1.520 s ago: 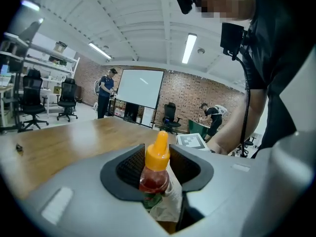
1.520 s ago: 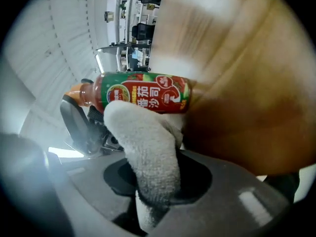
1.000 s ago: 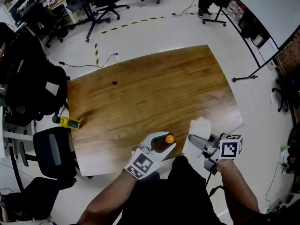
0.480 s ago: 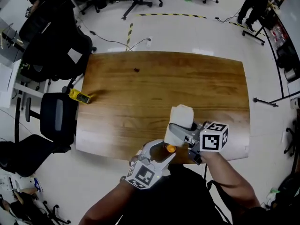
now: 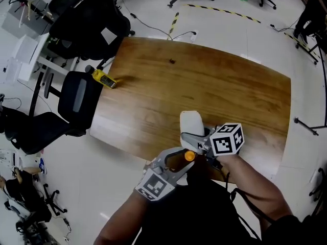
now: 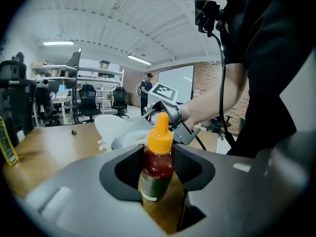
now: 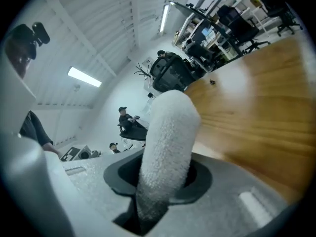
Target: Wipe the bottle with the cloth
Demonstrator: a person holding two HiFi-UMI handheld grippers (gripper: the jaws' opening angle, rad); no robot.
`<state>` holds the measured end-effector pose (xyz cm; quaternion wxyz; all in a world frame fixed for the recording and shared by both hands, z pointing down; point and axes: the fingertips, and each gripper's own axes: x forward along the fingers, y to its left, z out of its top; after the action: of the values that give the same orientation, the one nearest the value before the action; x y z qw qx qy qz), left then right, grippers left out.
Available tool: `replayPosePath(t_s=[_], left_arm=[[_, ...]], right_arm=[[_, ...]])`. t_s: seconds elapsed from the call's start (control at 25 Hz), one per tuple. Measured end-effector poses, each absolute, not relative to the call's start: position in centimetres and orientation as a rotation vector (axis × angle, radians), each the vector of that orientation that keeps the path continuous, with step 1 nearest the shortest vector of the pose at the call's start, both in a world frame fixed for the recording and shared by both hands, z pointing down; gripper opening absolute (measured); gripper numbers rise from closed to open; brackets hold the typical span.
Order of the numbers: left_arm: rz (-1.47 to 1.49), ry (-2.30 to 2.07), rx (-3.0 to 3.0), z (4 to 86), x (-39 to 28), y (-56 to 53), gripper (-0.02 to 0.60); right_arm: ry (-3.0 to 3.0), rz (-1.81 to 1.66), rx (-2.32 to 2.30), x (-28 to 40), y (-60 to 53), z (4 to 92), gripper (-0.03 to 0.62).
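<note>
left tongs (image 5: 176, 161) just tightened on the orange-capped red sauce bottle (image 6: 157, 168), right tongs (image 7: 164, 177) clamped on a fluffy white cloth (image 7: 169, 127)

The wooden table (image 5: 230, 86) stands on a pale floor (image 5: 127, 152). A small dark object (image 5: 171, 61) lies near the table's far edge. A yellow object (image 5: 104, 79) lies at its left corner.

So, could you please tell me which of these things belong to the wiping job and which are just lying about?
For the job: bottle; cloth.
Lying about: yellow object and small dark object on the table; office chair beside it.
</note>
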<state>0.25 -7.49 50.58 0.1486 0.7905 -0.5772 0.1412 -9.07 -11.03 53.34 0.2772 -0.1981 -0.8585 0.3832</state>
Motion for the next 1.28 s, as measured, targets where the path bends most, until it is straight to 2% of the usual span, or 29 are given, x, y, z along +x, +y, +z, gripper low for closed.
replayPosePath(t_s=[0.24,0.92,1.04,1.28], left_arm=[[0.356,-1.67,2.226,50.5,0.2,-7.1,0.19],[0.365,-1.64,2.261,51.4,0.2,-7.6,0.19],[0.363,-1.637,2.279,51.3,0.2,-8.0,0.19],[0.315,-1.646,2.313,50.8,0.2,-8.5,0.19]], right_arm=[[-2.17,1.064,-0.597,-9.3,-9.6,56.3,0.104],[-2.122,0.37,-0.42,-8.3,-11.7,62.2,0.103],[-2.185,0.348,-0.362,-7.4,-14.0,59.1,0.103],[-2.391,0.117,-0.493,-4.1,-13.7,45.4,0.103]])
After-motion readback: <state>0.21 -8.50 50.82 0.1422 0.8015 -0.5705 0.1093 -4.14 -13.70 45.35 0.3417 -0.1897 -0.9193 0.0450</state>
